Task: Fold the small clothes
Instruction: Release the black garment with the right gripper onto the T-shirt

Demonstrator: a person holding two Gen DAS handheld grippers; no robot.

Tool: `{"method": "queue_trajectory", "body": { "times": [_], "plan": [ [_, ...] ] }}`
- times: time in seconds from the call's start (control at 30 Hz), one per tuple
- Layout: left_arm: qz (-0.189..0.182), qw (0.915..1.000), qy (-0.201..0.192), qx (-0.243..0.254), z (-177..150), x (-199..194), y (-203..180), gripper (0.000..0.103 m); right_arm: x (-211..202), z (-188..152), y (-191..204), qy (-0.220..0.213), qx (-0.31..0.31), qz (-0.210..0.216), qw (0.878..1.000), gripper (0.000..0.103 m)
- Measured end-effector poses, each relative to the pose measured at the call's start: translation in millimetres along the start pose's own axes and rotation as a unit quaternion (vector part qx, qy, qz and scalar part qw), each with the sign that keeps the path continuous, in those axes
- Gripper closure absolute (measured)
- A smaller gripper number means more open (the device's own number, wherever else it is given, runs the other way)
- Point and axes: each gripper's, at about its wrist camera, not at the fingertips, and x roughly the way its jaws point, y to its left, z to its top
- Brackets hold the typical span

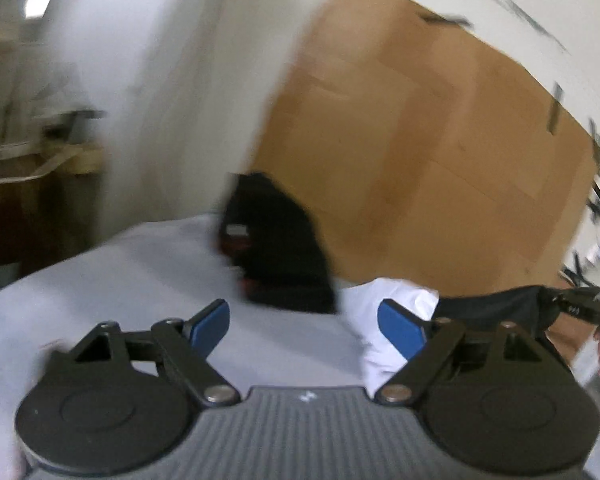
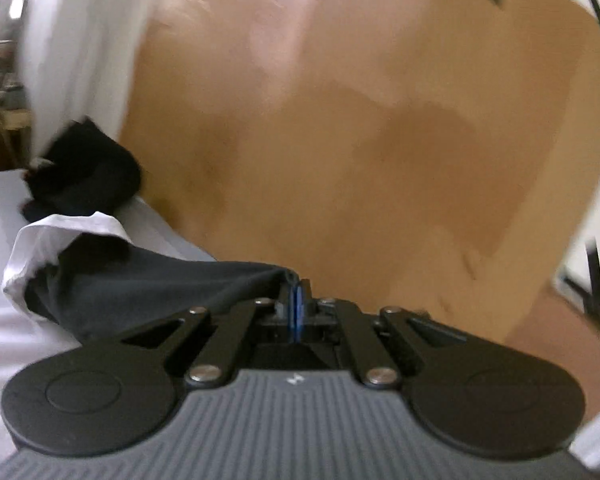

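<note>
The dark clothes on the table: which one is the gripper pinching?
The dark grey garment: the right gripper is shut on its edge, pulling it out over the white cloth. The black pile farther back lies untouched.

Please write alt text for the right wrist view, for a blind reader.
The right gripper is shut on the edge of a dark garment, which trails left over a white cloth. Blurred brown cardboard fills the background.
</note>
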Motion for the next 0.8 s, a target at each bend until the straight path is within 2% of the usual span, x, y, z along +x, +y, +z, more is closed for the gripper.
{"method": "queue_trajectory", "body": {
  "times": [0.13,0.3,0.33,0.37,0.4,0.43,0.5,0.53,0.57,0.6,0.63,0.7,0.73,0.8],
  "plan": [
    [-0.047,0.9970,0.046,0.042,9.9,77.4,-53.3,0.019,13.4,-36.6,-11.2,0.033,0.021,-0.005,0.999,0.099],
    [-0.041,0.9871,0.132,0.080,-0.2,173.9,-101.0,0.024,12.0,-54.0,-13.4,0.033,0.042,0.009,0.999,0.099],
    [-0.039,0.9842,0.149,0.087,-4.7,189.8,-107.9,0.039,5.3,-57.7,-23.9,0.031,0.042,0.012,0.999,0.099],
    [-0.037,0.9794,0.169,0.103,-11.4,206.9,-116.4,0.077,5.4,-58.5,-24.4,0.031,0.043,0.016,0.998,0.099],
    [-0.025,0.9742,0.187,0.125,-18.1,220.4,-124.1,0.097,5.3,-58.5,-24.0,0.030,0.045,0.019,0.998,0.099],
    [0.000,0.9716,0.191,0.140,-23.5,229.3,-128.9,0.099,0.2,-54.3,-36.0,0.028,0.049,0.023,0.998,0.099],
    [0.029,0.9787,0.148,0.139,-21.0,228.2,-123.2,0.099,3.6,-50.7,-44.8,0.018,0.071,0.037,0.997,0.099],
    [0.049,0.9841,0.109,0.132,-18.0,222.2,-119.4,0.100,3.0,-51.0,-48.9,0.010,0.086,0.044,0.995,0.099],
    [0.065,0.9856,0.090,0.127,-17.8,220.6,-117.1,0.099,4.3,-52.9,-52.8,0.006,0.100,0.050,0.994,0.098],
    [0.083,0.9842,0.093,0.125,-20.1,225.6,-115.7,0.099,11.6,-56.6,-54.0,0.013,0.112,0.055,0.992,0.096],
    [0.098,0.9810,0.109,0.127,-24.8,233.5,-115.3,0.099,23.5,-61.4,-52.8,0.031,0.118,0.056,0.991,0.082],
    [0.105,0.9740,0.144,0.140,-36.2,243.9,-116.6,0.098,51.2,-75.1,-50.3,0.105,0.113,0.062,0.986,0.059],
    [0.104,0.9743,0.136,0.147,-38.0,238.5,-117.9,0.096,54.6,-81.8,-50.1,0.116,0.111,0.050,0.986,0.059],
    [0.086,0.9798,0.113,0.140,-32.4,223.7,-116.7,0.080,40.7,-90.3,-58.7,0.090,0.127,0.039,0.987,0.055]
  ]
}}
